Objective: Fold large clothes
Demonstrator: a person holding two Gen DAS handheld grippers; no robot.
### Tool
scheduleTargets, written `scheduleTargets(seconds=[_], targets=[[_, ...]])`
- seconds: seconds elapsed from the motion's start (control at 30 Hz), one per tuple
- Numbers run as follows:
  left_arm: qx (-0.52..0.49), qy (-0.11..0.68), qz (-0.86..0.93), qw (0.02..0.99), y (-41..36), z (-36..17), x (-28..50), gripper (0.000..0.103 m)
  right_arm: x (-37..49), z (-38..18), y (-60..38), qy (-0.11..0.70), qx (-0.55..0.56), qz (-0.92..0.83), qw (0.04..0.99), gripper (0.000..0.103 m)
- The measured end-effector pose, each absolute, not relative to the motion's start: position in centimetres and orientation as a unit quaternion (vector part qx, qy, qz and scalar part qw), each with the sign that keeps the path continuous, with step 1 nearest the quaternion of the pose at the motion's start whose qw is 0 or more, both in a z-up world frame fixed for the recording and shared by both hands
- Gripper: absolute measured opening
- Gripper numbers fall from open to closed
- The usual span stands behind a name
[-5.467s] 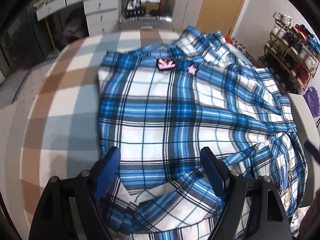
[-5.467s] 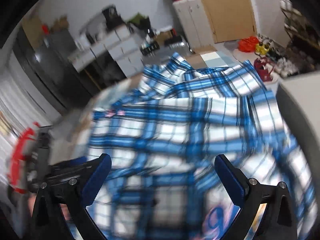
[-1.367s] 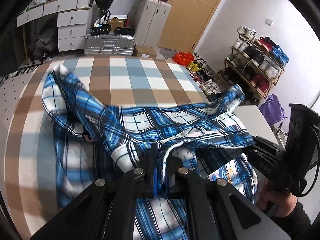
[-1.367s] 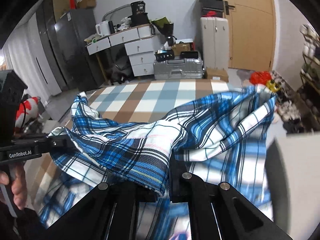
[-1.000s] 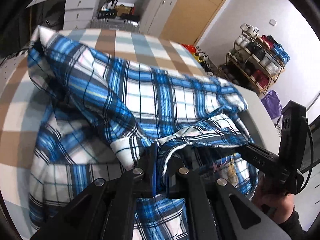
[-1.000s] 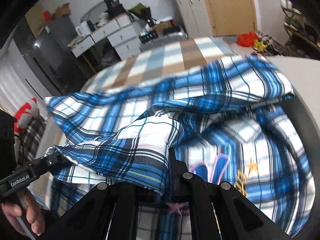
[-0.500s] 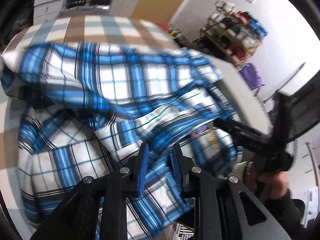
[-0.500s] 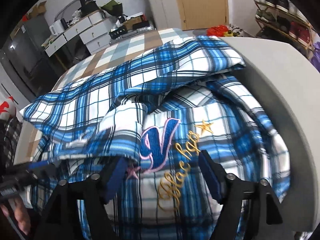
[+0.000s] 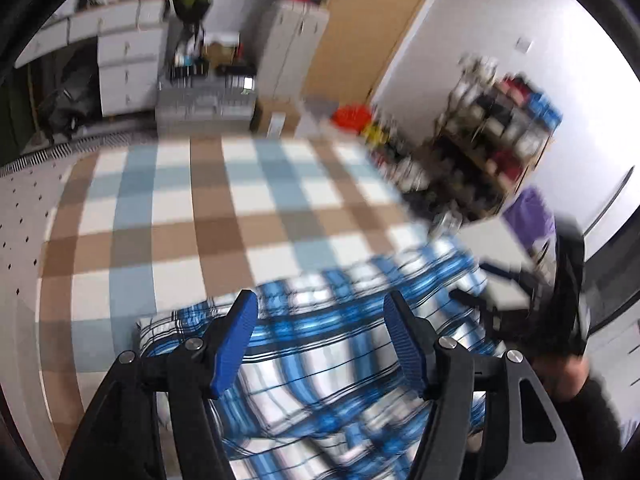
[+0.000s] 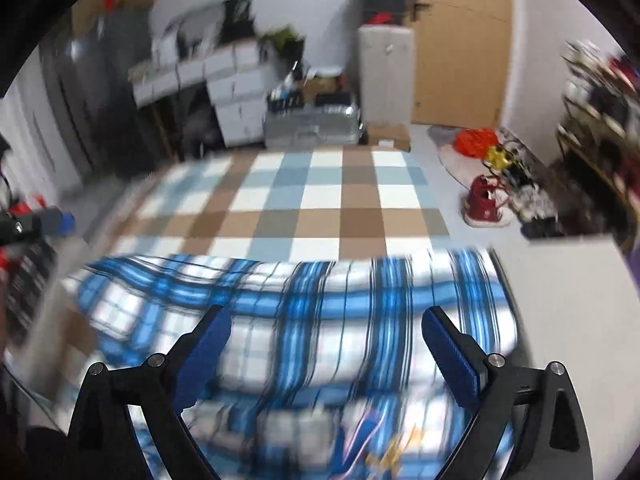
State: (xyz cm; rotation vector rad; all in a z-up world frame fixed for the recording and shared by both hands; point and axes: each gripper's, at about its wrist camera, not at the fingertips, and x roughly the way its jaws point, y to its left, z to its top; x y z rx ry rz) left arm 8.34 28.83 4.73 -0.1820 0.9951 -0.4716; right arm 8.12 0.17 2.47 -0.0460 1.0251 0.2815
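Your blue plaid shirt [image 10: 320,320] lies bunched at the near edge of the checked brown, blue and white bed cover [image 10: 320,208], blurred in both views. Your left hand-held gripper [image 9: 320,320] and right hand-held gripper [image 10: 326,340] both hang above it, jaws spread wide and holding nothing.
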Motion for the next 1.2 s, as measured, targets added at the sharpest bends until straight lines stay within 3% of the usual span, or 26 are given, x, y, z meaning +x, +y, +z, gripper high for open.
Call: scheduleTargets(seconds=[0.2, 0.33, 0.5, 0.7, 0.9, 1.2], targets=[[-0.139, 0.559, -0.22, 0.787, 30.6, -3.9, 6.1, 0.06, 11.9, -5.9, -0.4, 0.624, -0.069, 0.126, 0.768, 0.097], [-0.188, 0.588, -0.223, 0.755, 32.0, -7.5, 4.5, 0.06, 10.0, -9.5, -1.8, 0.658, -0.113, 0.131, 0.733, 0.101], [-0.18, 0.597, -0.229, 0.747, 32.5, -5.3, 3.3, 0.06, 8.3, -8.9, -2.5, 0.656, -0.129, 0.127, 0.733, 0.103], [-0.144, 0.551, -0.261, 0.78, 31.3, 0.0, 3.4, 0.06, 9.4, -5.3, -3.9, 0.626, -0.097, 0.113, 0.766, 0.103], [-0.128, 0.637, -0.223, 0.726, 30.0, -6.2, 5.9, 0.06, 10.7, -10.0, -4.1, 0.683, -0.112, 0.091, 0.716, 0.103], [-0.175, 0.651, -0.221, 0.705, 31.9, -6.5, 7.9, 0.06, 12.7, -10.1, -3.8, 0.669, -0.096, 0.132, 0.726, 0.103]])
